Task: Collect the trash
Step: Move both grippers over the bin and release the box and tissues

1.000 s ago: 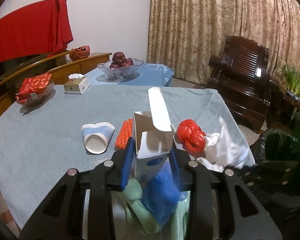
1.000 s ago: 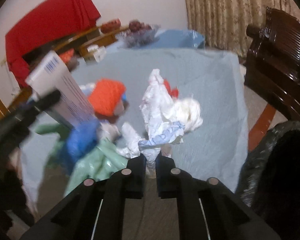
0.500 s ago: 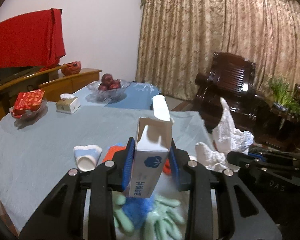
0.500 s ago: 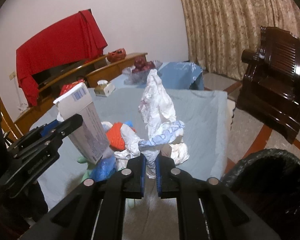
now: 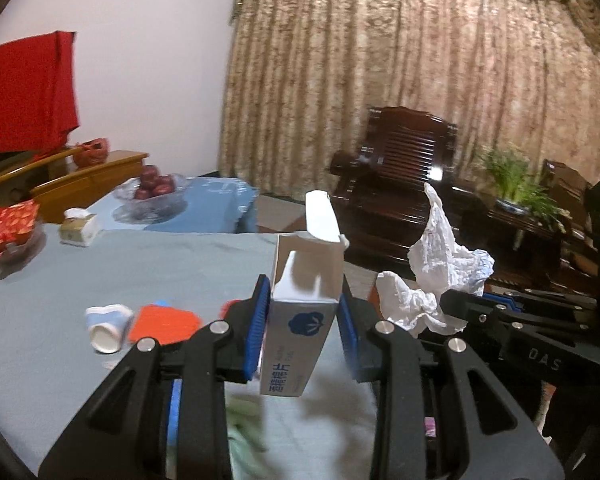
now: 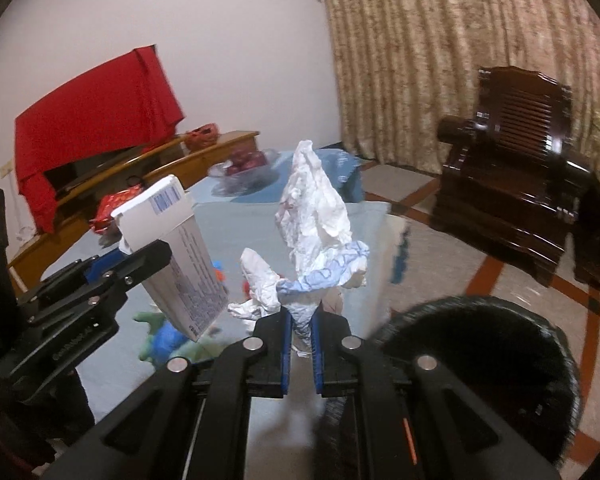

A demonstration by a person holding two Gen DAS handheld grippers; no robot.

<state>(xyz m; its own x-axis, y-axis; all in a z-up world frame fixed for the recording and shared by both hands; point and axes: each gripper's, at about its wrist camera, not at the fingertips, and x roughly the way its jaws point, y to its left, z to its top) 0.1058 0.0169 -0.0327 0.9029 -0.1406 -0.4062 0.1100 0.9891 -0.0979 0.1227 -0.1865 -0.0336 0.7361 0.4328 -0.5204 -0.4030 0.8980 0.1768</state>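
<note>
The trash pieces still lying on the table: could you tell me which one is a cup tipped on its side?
The white and blue paper cup, left of the orange piece; its open mouth faces the camera, the others are flat or crumpled.

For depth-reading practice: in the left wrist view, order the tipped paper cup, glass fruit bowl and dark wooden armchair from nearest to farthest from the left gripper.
1. Tipped paper cup, on the table, just left of the left gripper.
2. Glass fruit bowl, far left.
3. Dark wooden armchair, beyond the table.

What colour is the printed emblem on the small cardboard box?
Dark blue emblem on the white box; left wrist view.
</note>
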